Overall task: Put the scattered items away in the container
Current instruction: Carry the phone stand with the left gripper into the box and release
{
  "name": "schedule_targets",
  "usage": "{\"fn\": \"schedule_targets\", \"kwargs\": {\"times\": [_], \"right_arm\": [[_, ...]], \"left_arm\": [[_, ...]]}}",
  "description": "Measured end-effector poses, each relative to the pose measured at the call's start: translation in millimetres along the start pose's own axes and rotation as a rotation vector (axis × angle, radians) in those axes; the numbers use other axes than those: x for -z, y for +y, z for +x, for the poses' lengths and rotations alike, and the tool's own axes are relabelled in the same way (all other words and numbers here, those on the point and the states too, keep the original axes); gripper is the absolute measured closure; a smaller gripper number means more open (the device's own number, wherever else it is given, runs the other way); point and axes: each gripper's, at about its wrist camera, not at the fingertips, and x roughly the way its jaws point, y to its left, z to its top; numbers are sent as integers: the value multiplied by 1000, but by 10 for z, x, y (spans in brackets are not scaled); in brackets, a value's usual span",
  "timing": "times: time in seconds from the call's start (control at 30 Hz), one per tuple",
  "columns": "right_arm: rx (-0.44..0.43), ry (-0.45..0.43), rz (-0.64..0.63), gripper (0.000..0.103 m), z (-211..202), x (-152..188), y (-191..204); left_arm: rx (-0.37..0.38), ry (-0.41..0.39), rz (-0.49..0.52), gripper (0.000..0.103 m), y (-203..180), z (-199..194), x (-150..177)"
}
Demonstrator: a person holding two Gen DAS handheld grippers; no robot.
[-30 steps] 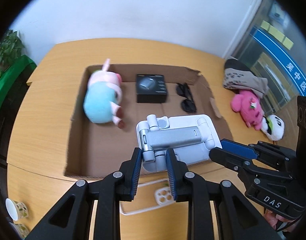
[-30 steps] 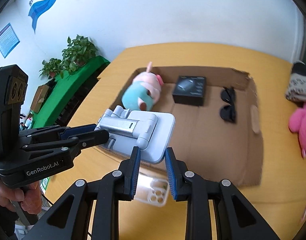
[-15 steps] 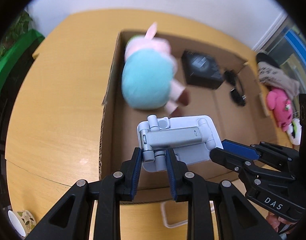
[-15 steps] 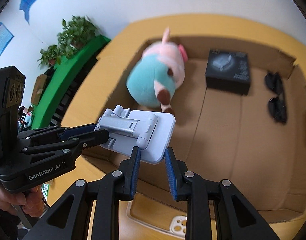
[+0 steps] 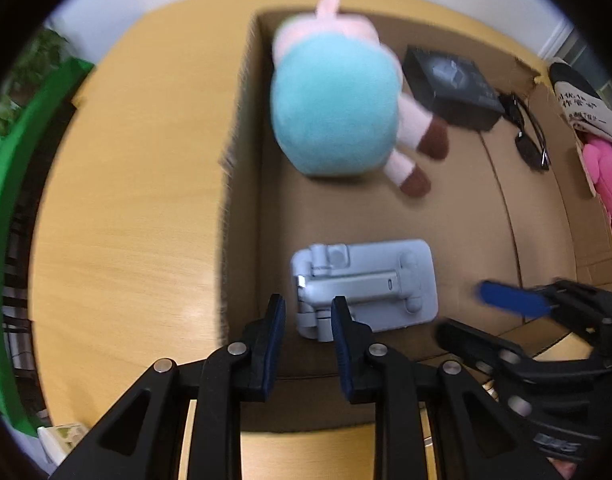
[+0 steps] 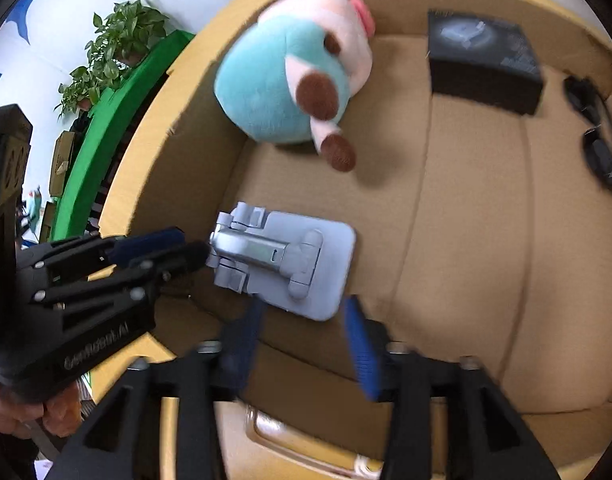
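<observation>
We see the cardboard box on the desk. In it, the plush toy lies by the far left corner, the small boxed item to its right along the far wall, the sunglasses further right, and the folded phone stand near the front left corner
</observation>
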Motion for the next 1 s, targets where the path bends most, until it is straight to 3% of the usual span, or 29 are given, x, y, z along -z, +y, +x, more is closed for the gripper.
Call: {"fn": "schedule_targets", "kwargs": {"times": [0.1,0.23,0.27,0.37,0.47,0.5,0.53,0.57,0.63,0.7,0.73,0.77,0.8,0.83,0.9,1.0], "right_arm": [[6,-83,30,14,-504,35,-40],[134,-169,16,5,-1195,139,-11],[163,-184,18,2,-1351,174,-16],[193,-230,31,1,-1738,262,-24],[215,-281,12,2,-2036,348,16],[208,-306,-14,14,-2126,414,60],[196,-322,-45,35,-2192,453,91],[195,-311,-73,102,-2227,490,130],[215,-291,-79,98,-2283,553,153],[244,-306,-58,92,-2378,629,144],[256,-310,-39,80,-2427,662,129],[263,-315,-10,35,-2477,688,96],[265,-333,6,1,-2526,714,82],[270,-367,19,0,-2594,747,71],[276,-389,21,1,-2673,768,72],[296,-378,25,1,-2696,760,74]], "left_arm": [[-43,-77,-14,69,4,-455,34],[-75,-225,-48,29,-65,-1214,124],[-84,-276,-57,25,-102,-1431,151],[-73,-397,-60,23,-251,-1942,222],[-66,-446,-51,28,-405,-2184,218],[-45,-461,-44,40,-466,-2261,243],[8,-459,-30,95,-515,-2292,249],[56,-432,-27,99,-566,-2287,245],[114,-409,-47,102,-600,-2319,270],[86,-426,-43,102,-676,-2392,346],[69,-432,-47,91,-699,-2427,375],[58,-429,-52,67,-723,-2452,400],[52,-427,-56,48,-739,-2465,419],[38,-434,-61,23,-744,-2493,446],[6,-482,-71,22,-746,-2572,536],[11,-471,-53,22,-734,-2574,581]]}}
